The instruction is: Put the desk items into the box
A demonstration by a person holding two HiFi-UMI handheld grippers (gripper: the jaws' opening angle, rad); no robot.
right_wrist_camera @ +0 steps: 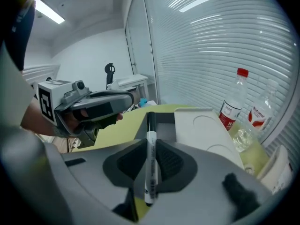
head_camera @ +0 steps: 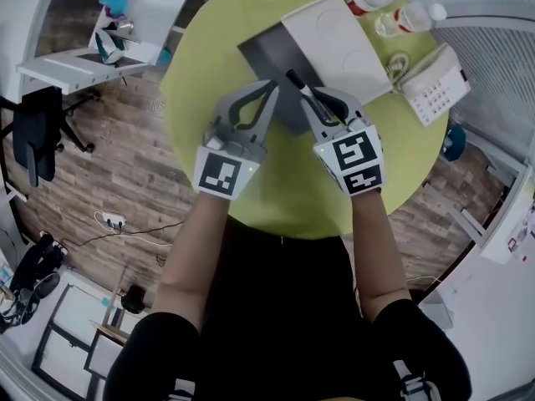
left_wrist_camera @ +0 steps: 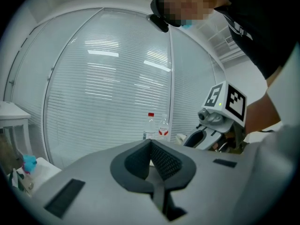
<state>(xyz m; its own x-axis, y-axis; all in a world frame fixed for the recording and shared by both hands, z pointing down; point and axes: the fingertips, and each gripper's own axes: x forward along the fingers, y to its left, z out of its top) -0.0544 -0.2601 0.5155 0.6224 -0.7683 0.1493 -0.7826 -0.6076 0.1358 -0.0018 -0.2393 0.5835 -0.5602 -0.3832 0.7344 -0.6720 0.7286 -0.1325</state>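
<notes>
Marker (right_wrist_camera: pixel 149 172) — white barrel, black cap — is clamped between the pads of the right gripper (right_wrist_camera: pixel 150 142), whose jaws are closed to the barrel's width. The cap end points forward and reaches over the near edge of the box (head_camera: pixel 269 57). The left gripper (head_camera: pixel 269 86) hangs just beside the right one, its tips at the box's near left edge above the table (head_camera: pixel 209 48). Its jaws are closed tip to tip with nothing between the pads.

The box is grey and open-topped. The part of its inside that shows is plain grey floor. A white lid (head_camera: pixel 334 44) lies along its right side, touching it, with two round recesses in its face.

Beyond the lid, two bottles stand upright near the table's far edge: a red-capped bottle (right_wrist_camera: pixel 233 102) and a clear bottle (right_wrist_camera: pixel 263 109), with a small glass (right_wrist_camera: pixel 241 138) in front of them. A phone (head_camera: pixel 430 83) sits to the right of the lid.

View differences:
- Only the head view shows the whole table and the phone in full.
- Only the right gripper view shows the grip on the barrel and the lid's recesses.
- The left gripper view shows its own closed pads, both bottles and the right gripper against window blinds (left_wrist_camera: pixel 103 88). The gripper's own body hides the box in that view.
</notes>
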